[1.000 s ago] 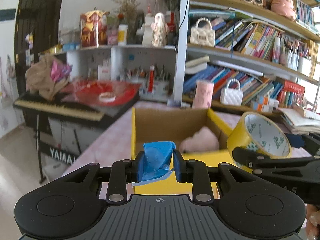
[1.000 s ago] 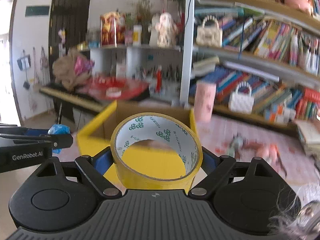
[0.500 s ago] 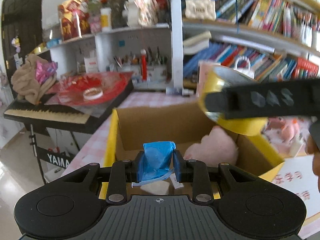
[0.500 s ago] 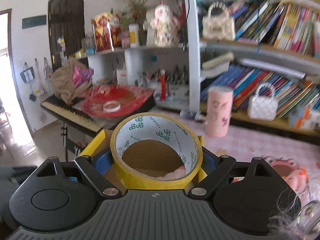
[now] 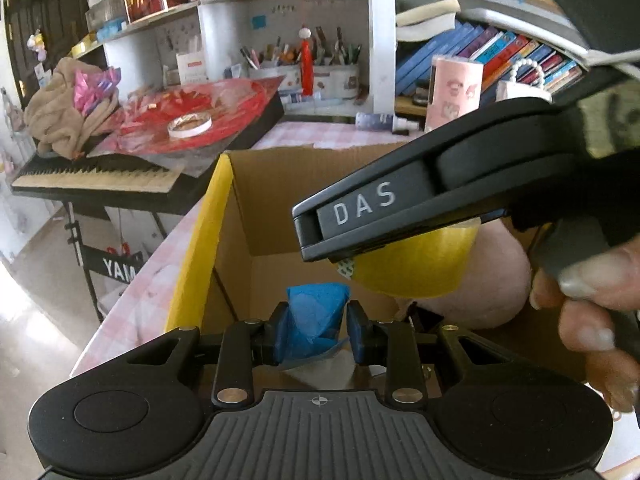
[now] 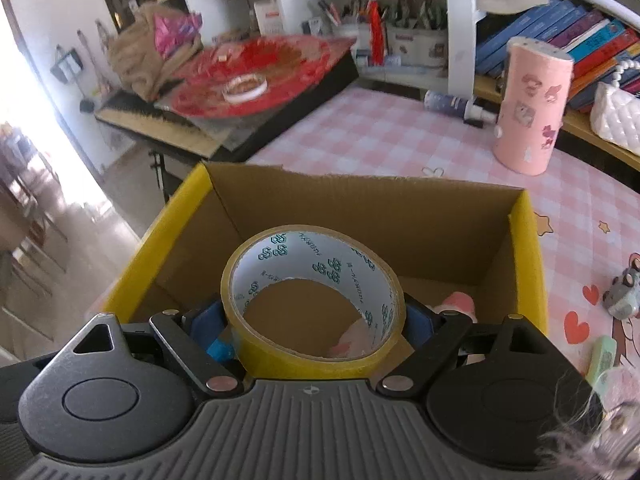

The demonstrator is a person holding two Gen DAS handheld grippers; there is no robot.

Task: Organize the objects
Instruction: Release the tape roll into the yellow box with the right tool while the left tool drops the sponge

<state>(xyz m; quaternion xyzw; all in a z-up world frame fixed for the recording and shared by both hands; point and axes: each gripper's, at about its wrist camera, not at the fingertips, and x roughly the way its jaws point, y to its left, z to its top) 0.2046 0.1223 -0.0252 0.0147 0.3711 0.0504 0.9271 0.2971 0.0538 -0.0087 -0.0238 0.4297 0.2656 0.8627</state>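
My left gripper (image 5: pixel 314 330) is shut on a crumpled blue packet (image 5: pixel 314 316) and holds it over the open cardboard box (image 5: pixel 200 248) with yellow outer walls. My right gripper (image 6: pixel 314 320) is shut on a yellow tape roll (image 6: pixel 312 300) and holds it over the same box (image 6: pixel 524 248). In the left wrist view the right gripper crosses the frame above the box with the tape roll (image 5: pixel 420 264) under it. A pink plush (image 5: pixel 492 280) lies inside the box at the right; it also shows in the right wrist view (image 6: pixel 456 302).
The box stands on a pink checked table (image 6: pixel 380 132). A pink cylinder (image 6: pixel 528 108), a small bottle (image 6: pixel 456 106), a toy car (image 6: pixel 622 294) and a green item (image 6: pixel 602 356) are on it. A keyboard (image 5: pixel 96 180) with a red sheet stands at the left; bookshelves are behind.
Both grippers have moved forward and tilted down over the box. The right gripper with the tape roll has swung across in front of the left camera, above the box interior.
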